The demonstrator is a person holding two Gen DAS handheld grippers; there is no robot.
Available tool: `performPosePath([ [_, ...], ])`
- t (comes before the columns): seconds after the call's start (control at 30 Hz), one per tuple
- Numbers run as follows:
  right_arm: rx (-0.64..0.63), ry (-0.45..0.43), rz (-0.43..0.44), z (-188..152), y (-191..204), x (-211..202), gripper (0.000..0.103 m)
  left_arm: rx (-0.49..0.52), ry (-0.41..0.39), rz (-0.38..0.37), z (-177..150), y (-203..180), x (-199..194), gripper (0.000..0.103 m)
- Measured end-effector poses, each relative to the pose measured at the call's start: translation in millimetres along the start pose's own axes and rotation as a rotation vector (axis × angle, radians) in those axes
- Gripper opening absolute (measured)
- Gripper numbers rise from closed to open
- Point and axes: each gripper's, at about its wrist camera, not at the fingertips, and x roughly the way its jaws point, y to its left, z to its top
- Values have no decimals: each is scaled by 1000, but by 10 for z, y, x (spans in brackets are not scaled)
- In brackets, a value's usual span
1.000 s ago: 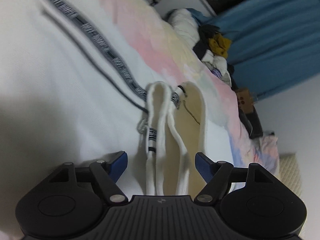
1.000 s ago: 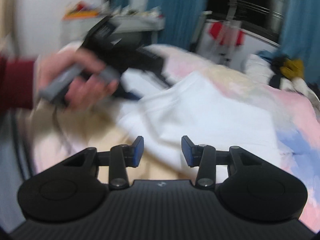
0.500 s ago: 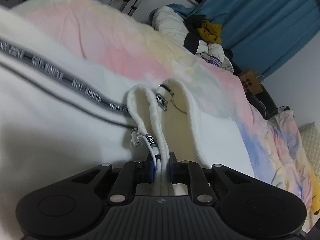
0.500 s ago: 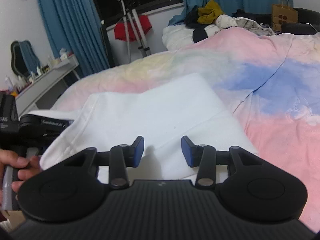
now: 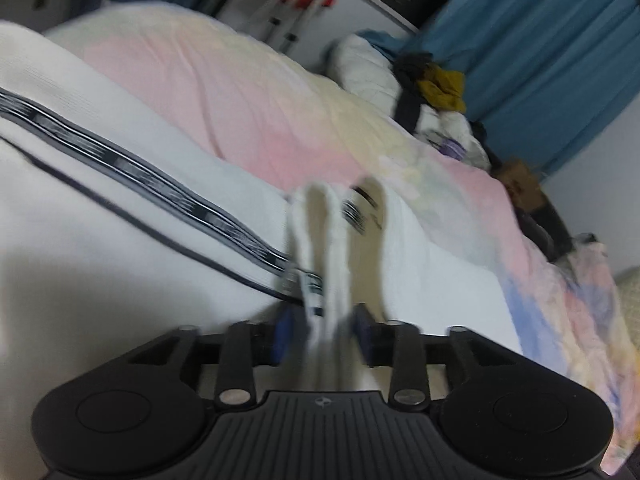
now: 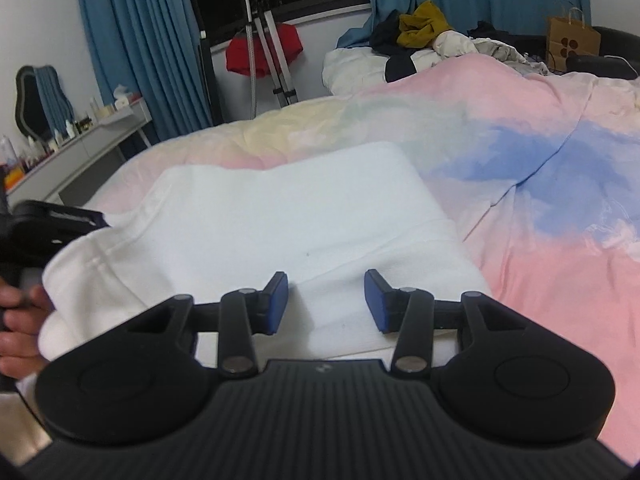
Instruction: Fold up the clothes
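Lying across a bed (image 6: 540, 280) with a pastel pink, blue and yellow cover is a white garment (image 6: 280, 220), partly folded into a thick rectangle. Seen from the left wrist, the left tool (image 5: 322, 334) has its blue pads pressed in narrowly on the white ribbed collar edge (image 5: 326, 280) of the garment, the cloth bunched upright between them; this view is blurred, so fine detail is lost. A dark printed band (image 5: 160, 184) and a thin dark line run diagonally over the white fabric to the left of the collar. Seen from the right wrist, the right tool (image 6: 326, 300) has its blue pads set wide apart with nothing between them, and it sits low over the near edge of the garment; whether it touches the cloth cannot be told. At the left edge of that view, a bare hand (image 6: 20, 332) grips the black body of the other tool beside a raised white fold. Beyond the bed are blue curtains (image 6: 132, 40), a red cloth (image 6: 264, 50) draped on a metal rack, a heap of mixed clothes (image 6: 420, 28) with a mustard piece on top, a brown paper bag (image 6: 572, 40), and a grey desk (image 6: 80, 148) crowded with small bottles in front of a wavy mirror (image 6: 38, 100).
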Motion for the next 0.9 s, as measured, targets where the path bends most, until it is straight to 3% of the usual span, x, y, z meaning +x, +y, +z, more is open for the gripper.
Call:
performPosePath([
  [0.1, -8, 0, -4, 3, 11, -5, 46, 71, -49, 37, -32, -217, -165, 72],
  [0.33, -27, 0, -12, 11, 36, -17, 44, 235, -164, 123, -106, -722, -549, 83],
  [0.47, -38, 0, -17, 16, 51, -24, 44, 388, -117, 192, -357, -1046, -339, 83],
  [0.53, -43, 0, -19, 19, 58, -28, 44, 374, -66, 249, -378, -1018, -156, 82],
  [0.63, -51, -9, -20, 27, 68, -45, 44, 379, 2, 403, -485, -749, -14, 83],
  [0.7, -57, -18, -17, 35, 72, -60, 44, 331, 49, 407, -524, -449, -49, 87],
  [0.77, -66, -34, -16, 44, 86, -80, 45, 303, 42, 379, -525, -316, -106, 88],
  [0.9, -106, -77, -12, 55, 142, -128, 45, 311, 46, 351, -509, -273, -301, 87],
])
